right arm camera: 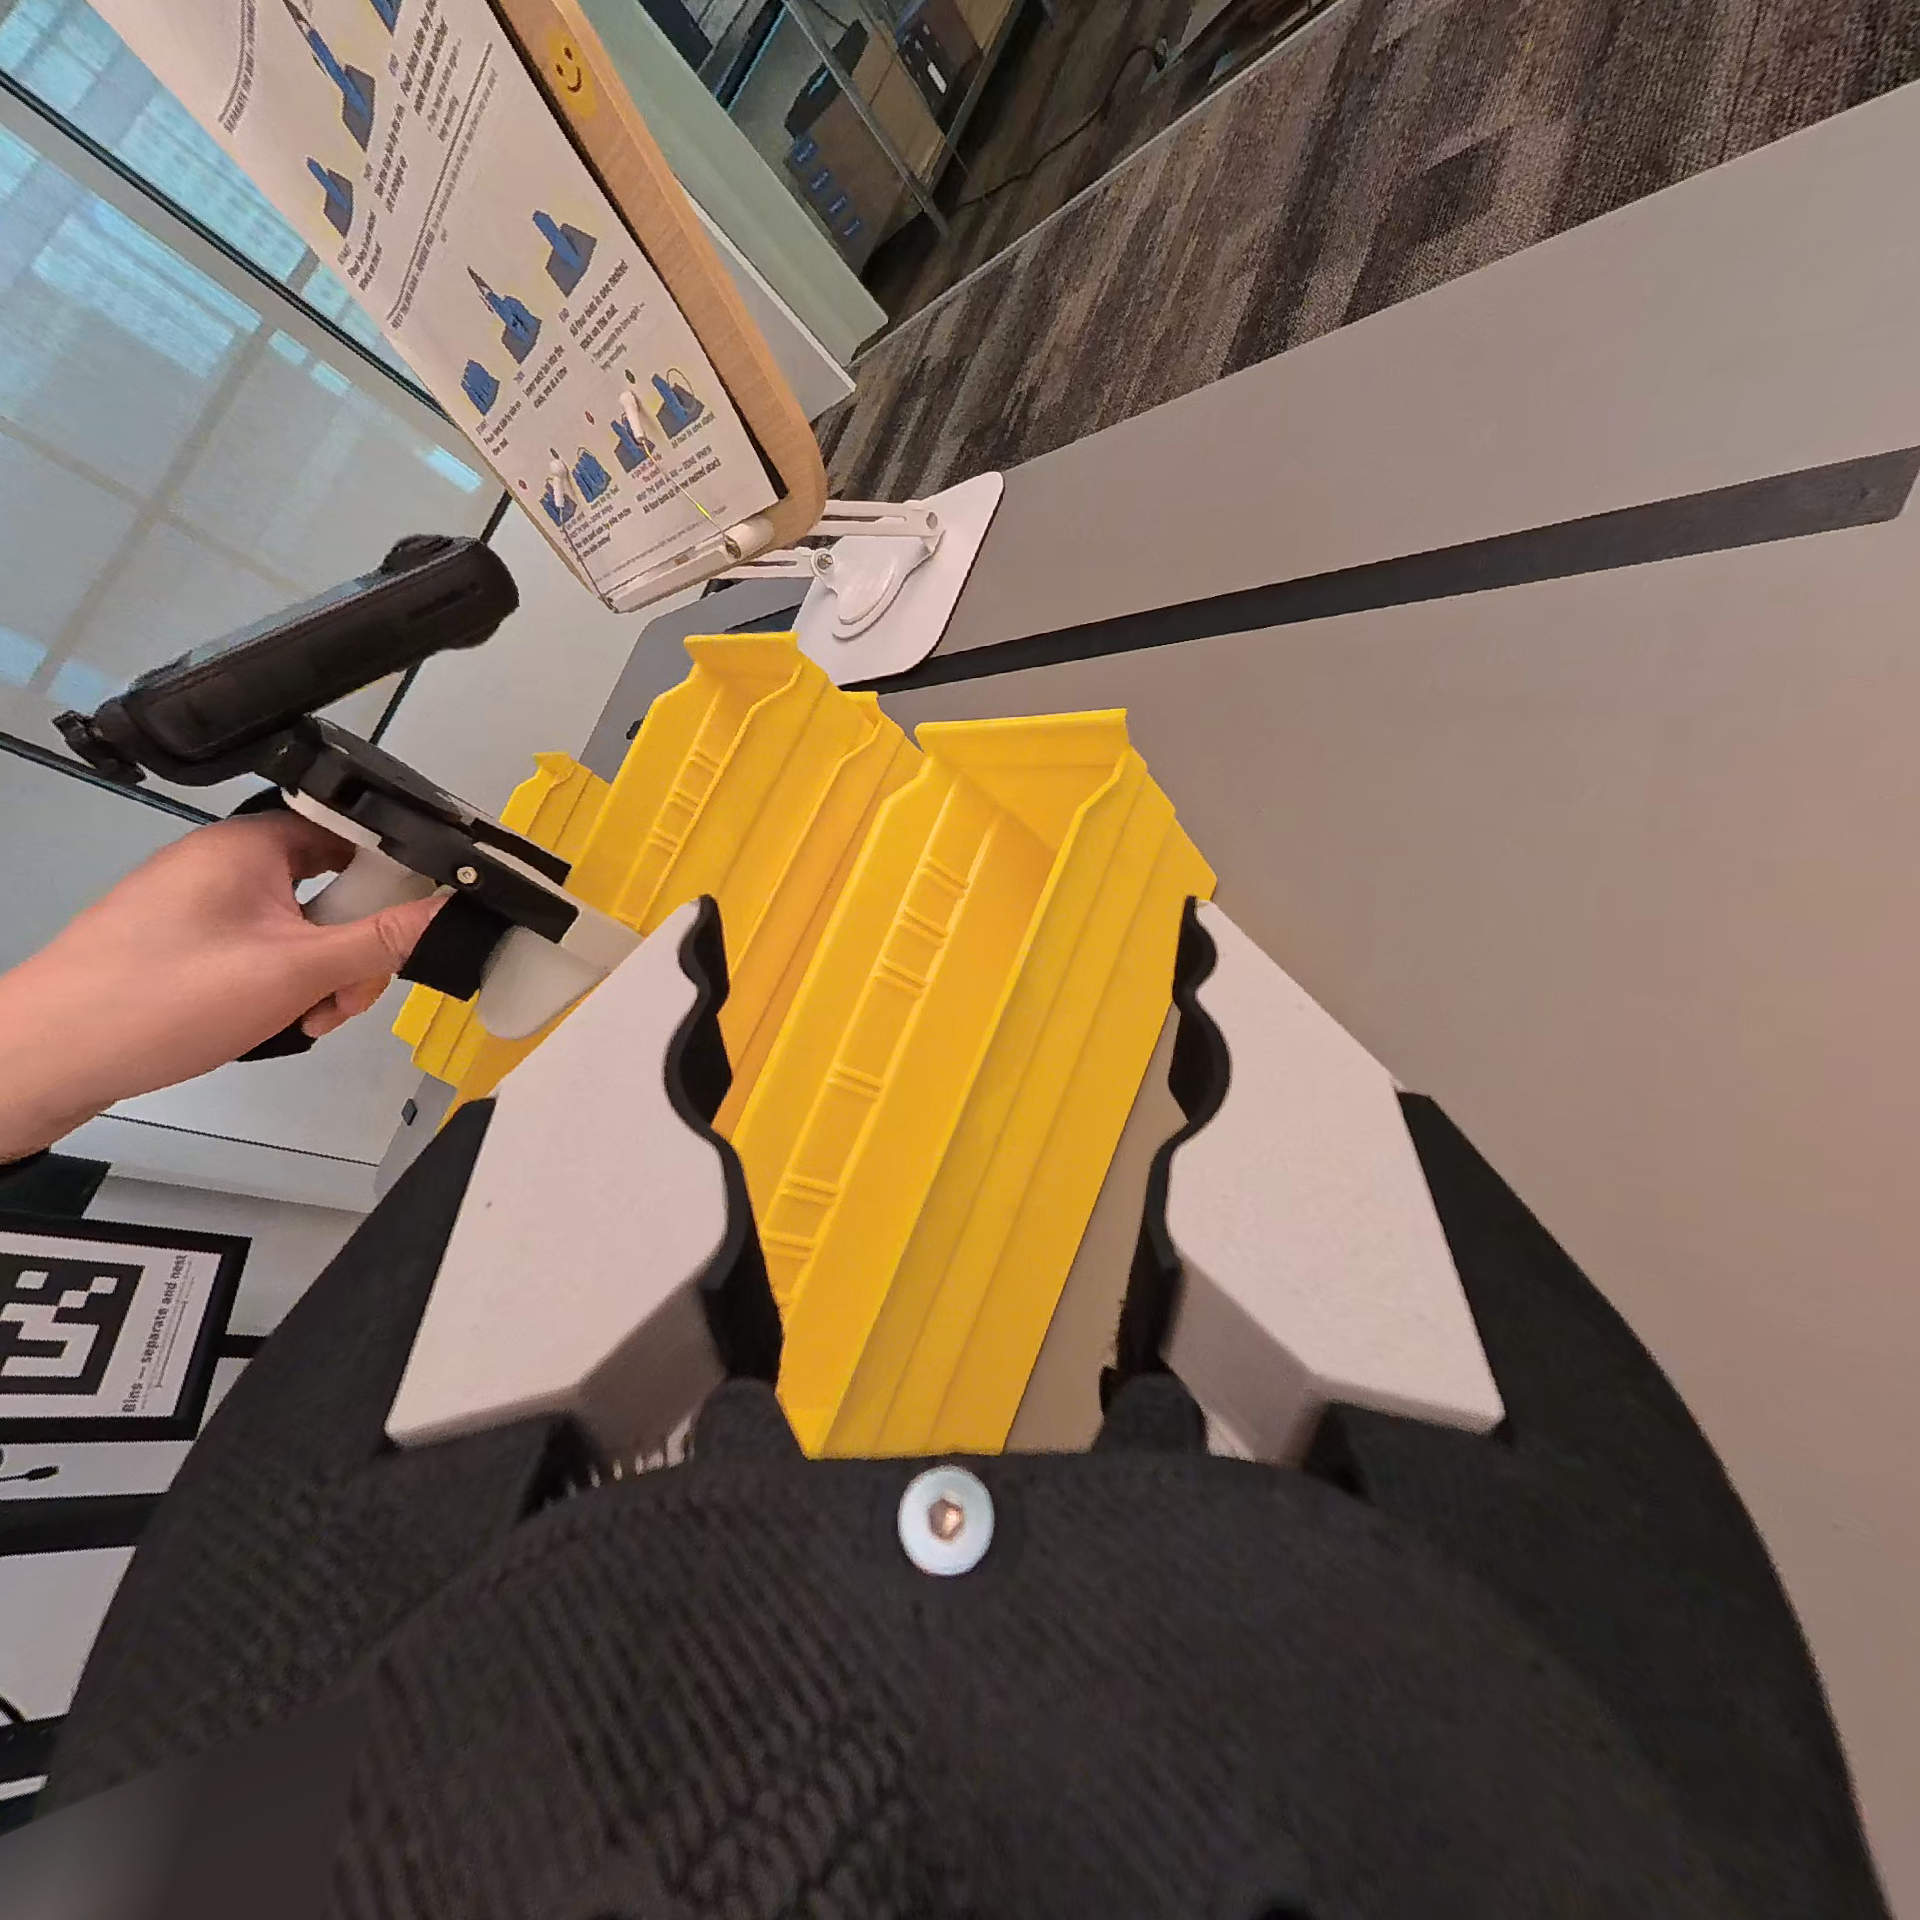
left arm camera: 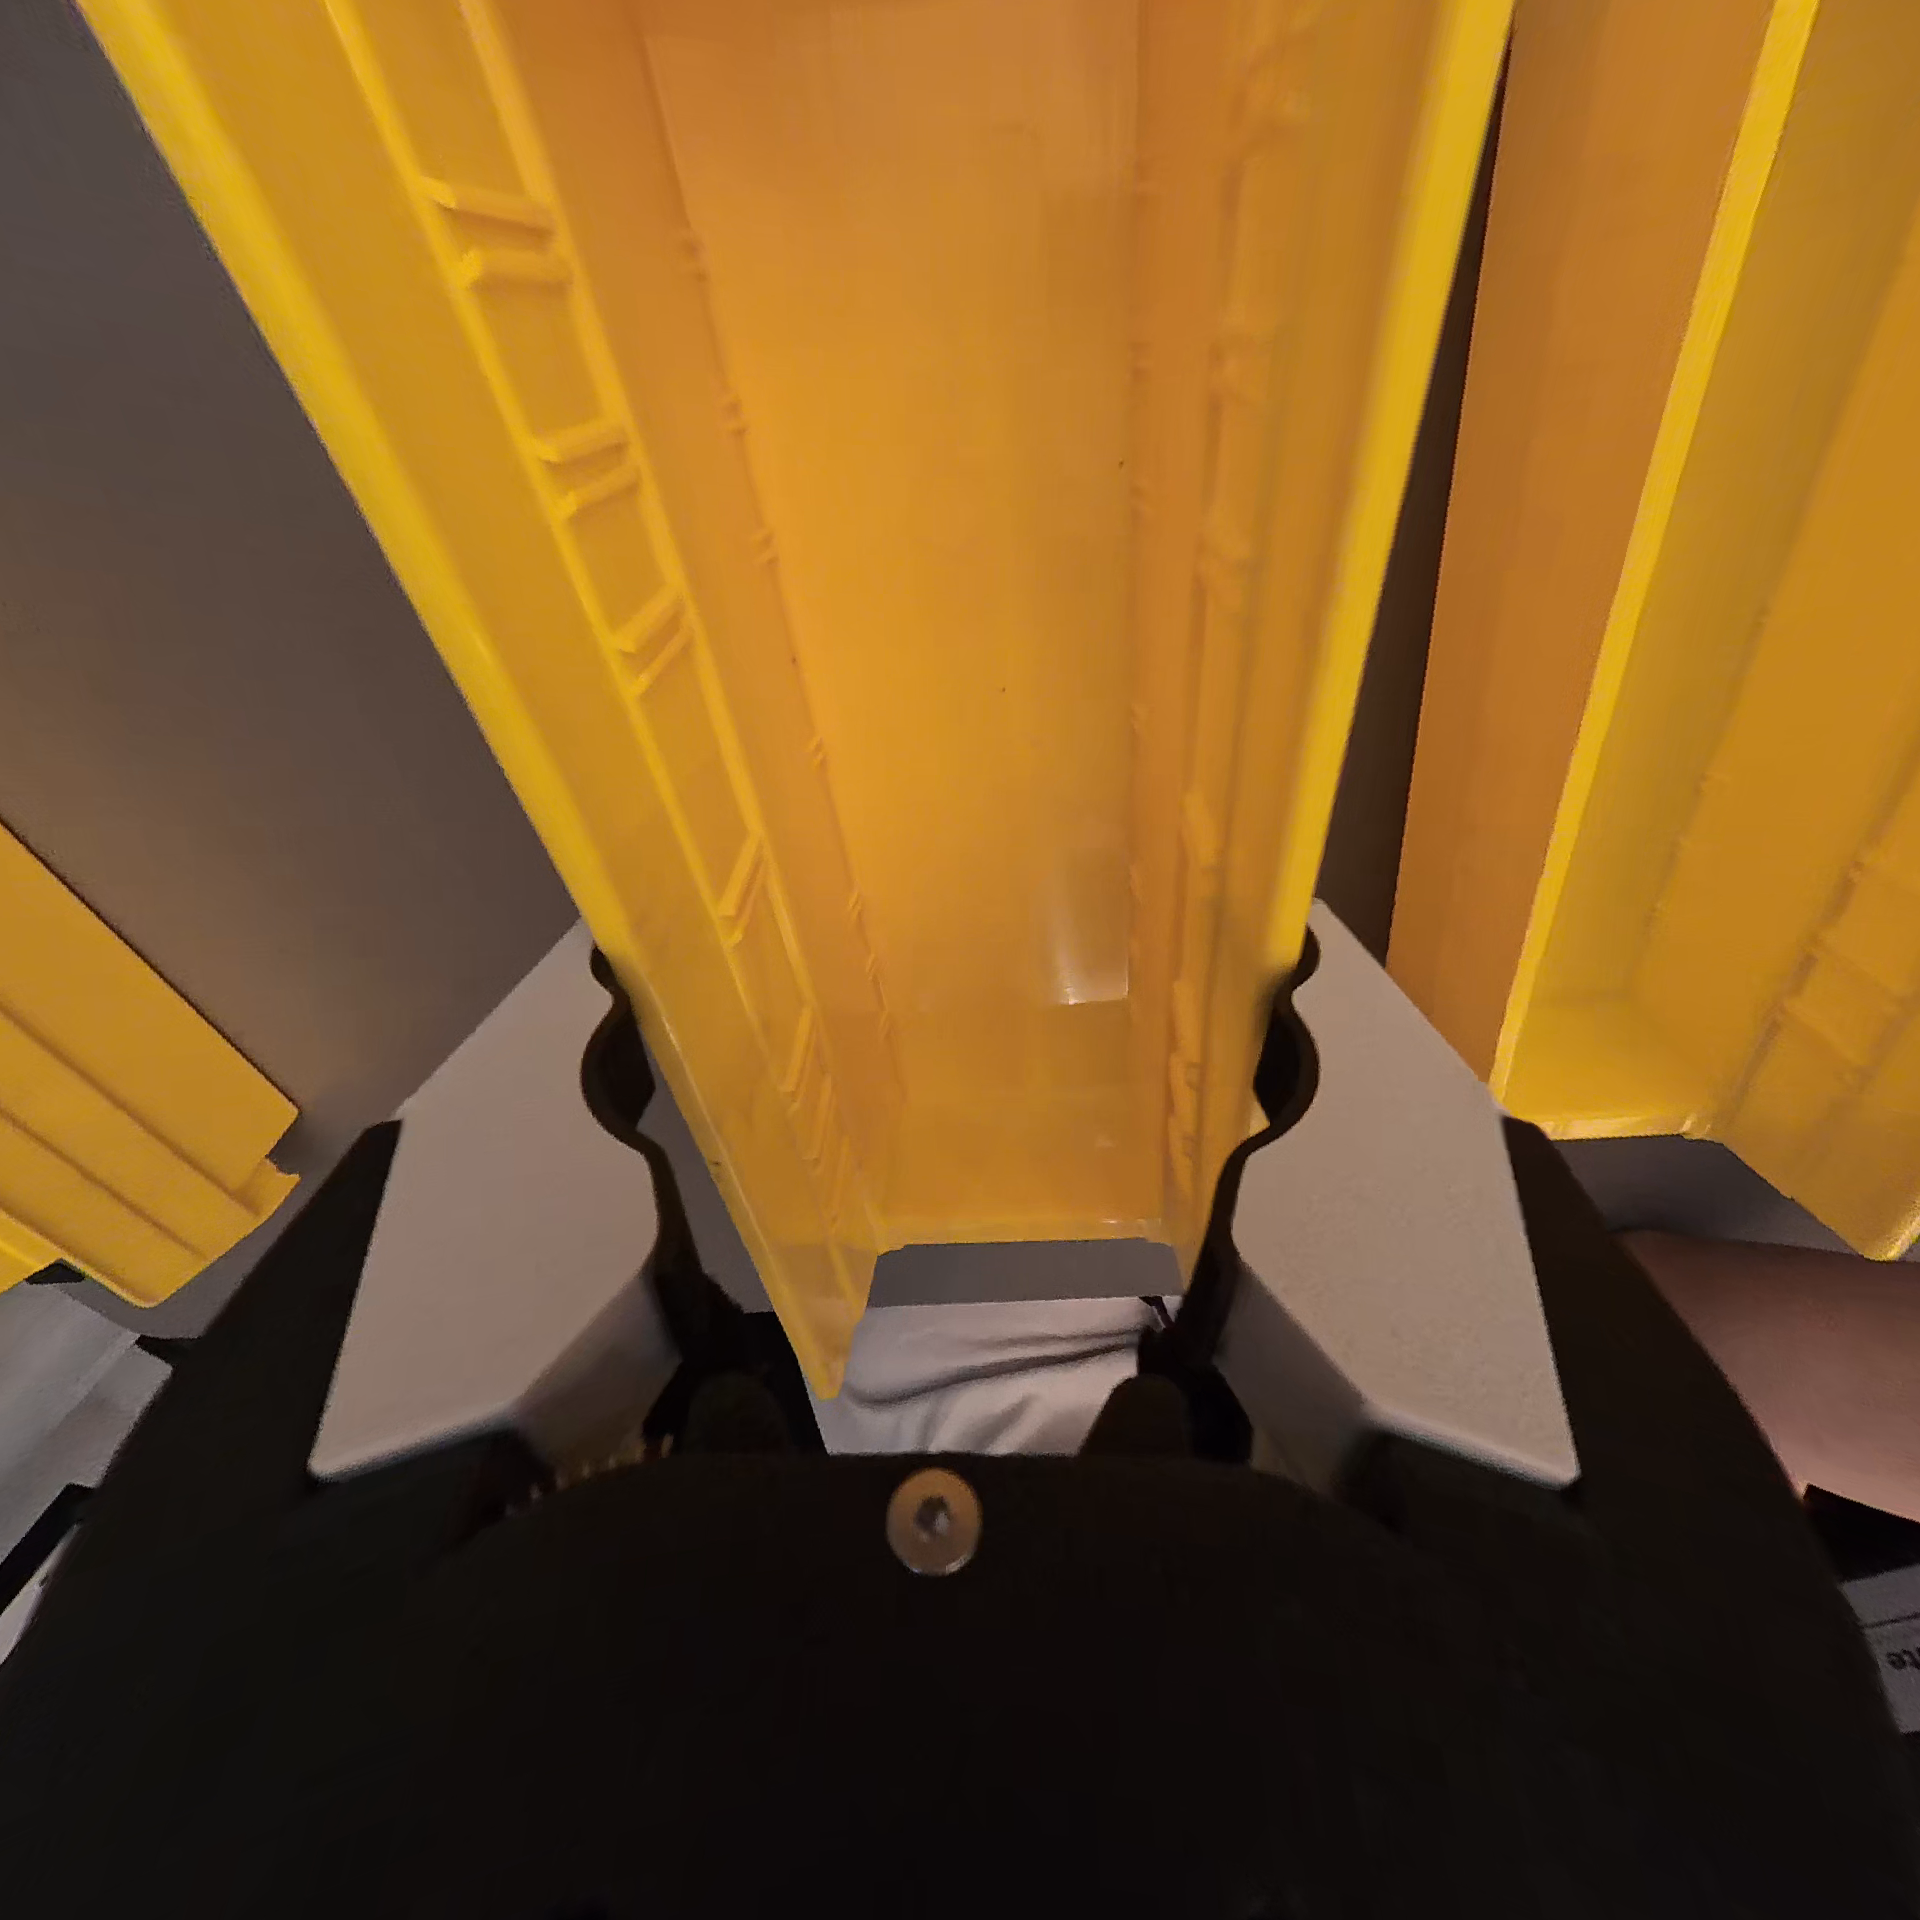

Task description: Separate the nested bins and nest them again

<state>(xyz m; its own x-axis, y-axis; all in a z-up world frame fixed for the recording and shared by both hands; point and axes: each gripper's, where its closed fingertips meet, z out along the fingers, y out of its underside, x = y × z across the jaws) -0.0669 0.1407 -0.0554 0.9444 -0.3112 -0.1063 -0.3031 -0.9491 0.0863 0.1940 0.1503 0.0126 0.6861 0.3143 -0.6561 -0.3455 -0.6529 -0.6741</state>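
Observation:
Three yellow bins lie side by side on the grey table [right arm camera: 1558,935]. In the left wrist view my left gripper [left arm camera: 951,997] is shut on the middle bin [left arm camera: 935,623], with both black pads against its long sides. A second bin [left arm camera: 1683,623] lies to its right and part of a third [left arm camera: 125,1091] to its left. In the right wrist view my right gripper [right arm camera: 951,966] is open over the nearest bin [right arm camera: 987,987]. The left pad [right arm camera: 707,1039] is close to the bin, and bare table shows between the bin and the right pad [right arm camera: 1195,997]. The middle bin [right arm camera: 727,821] lies beyond.
A hand [right arm camera: 177,966] holds the left gripper at the left edge. A wooden board with an instruction sheet [right arm camera: 582,312] stands on a white base [right arm camera: 894,582] at the table's far end. A dark seam [right arm camera: 1455,582] crosses the table. Carpet [right arm camera: 1351,208] lies beyond.

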